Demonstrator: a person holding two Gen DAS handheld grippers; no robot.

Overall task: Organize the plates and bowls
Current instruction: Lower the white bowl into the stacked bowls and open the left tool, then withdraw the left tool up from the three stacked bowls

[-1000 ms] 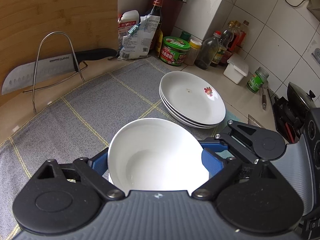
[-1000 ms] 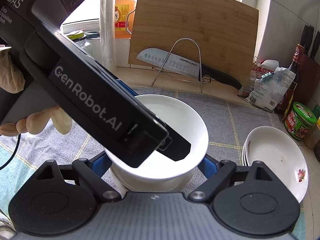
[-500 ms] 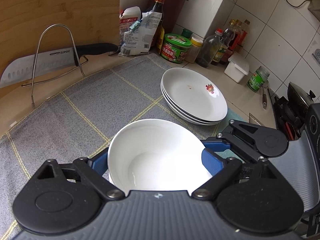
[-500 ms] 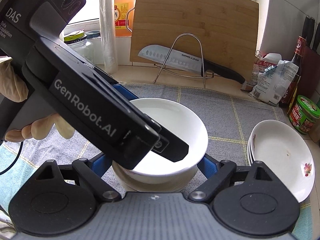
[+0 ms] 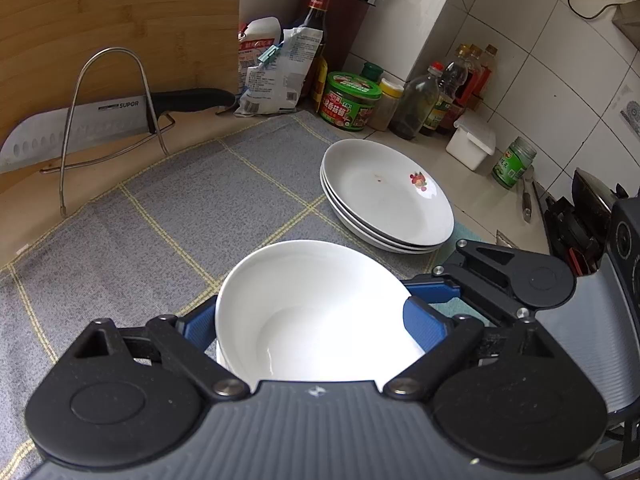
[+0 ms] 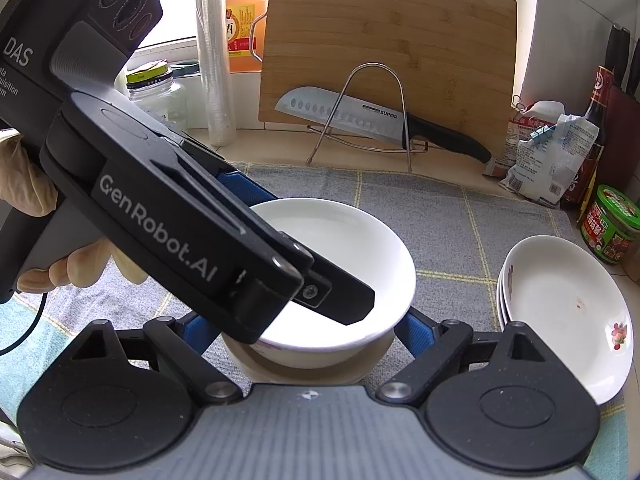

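Two bowls are stacked on the grey checked cloth point(image 5: 180, 220). My left gripper point(image 5: 308, 318) is shut on the upper white bowl point(image 5: 312, 312), its blue pads against both sides of the rim. In the right wrist view that left gripper point(image 6: 296, 244) reaches in from the left over the upper white bowl point(image 6: 352, 248). My right gripper point(image 6: 306, 328) has its blue pads tight on either side of the lower cream bowl point(image 6: 312, 372), which sits on the cloth. One of the right gripper's fingers point(image 5: 440, 291) shows beside the bowl. A stack of three white plates point(image 5: 384, 192) lies to the right.
A bamboo cutting board point(image 6: 384, 52) leans at the back, with a knife point(image 6: 360, 114) on a wire rack in front of it. Bottles, a green-lidded tub point(image 5: 348, 100) and bags crowd the back right corner. A stove point(image 5: 580, 220) is at the far right. A gloved hand point(image 6: 24, 184) holds the left gripper.
Both views have shifted slightly. Each bowl stays between the same pads, and the plates have not moved.
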